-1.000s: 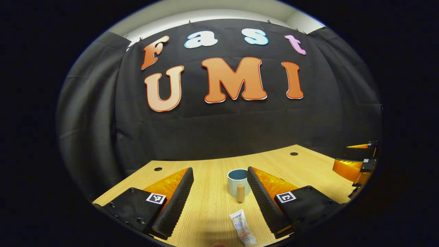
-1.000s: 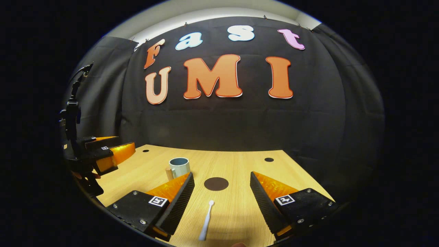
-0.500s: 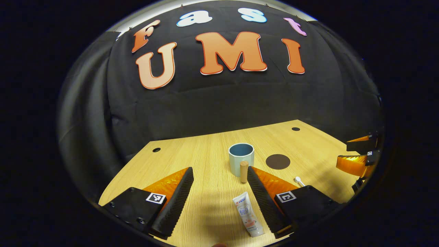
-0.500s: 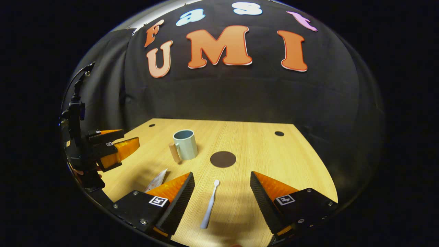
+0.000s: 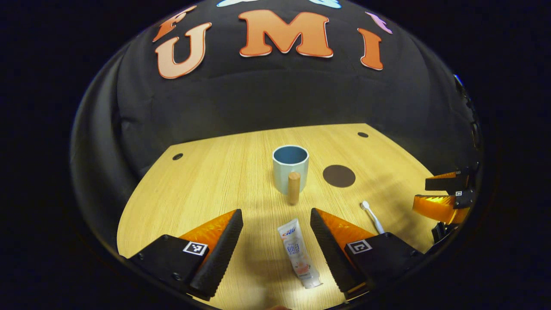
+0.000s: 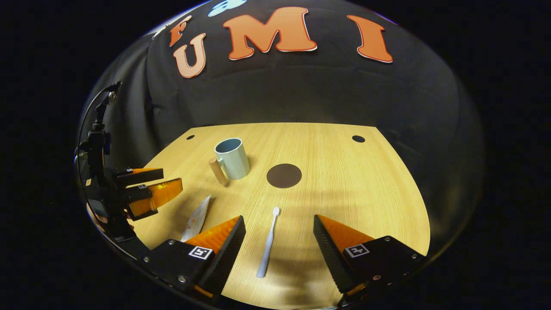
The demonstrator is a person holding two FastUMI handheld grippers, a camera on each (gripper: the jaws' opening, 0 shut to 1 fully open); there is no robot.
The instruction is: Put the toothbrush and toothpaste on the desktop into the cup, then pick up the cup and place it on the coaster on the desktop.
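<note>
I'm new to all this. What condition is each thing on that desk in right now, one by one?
Left gripper: open, astride the toothpaste, not gripping.
Right gripper: open, astride the toothbrush, not gripping.
Toothpaste: lying flat on the desk.
Toothbrush: lying flat on the desk, head toward the coaster.
Cup: upright, empty, handle toward the left gripper.
Coaster: flat, bare.
</note>
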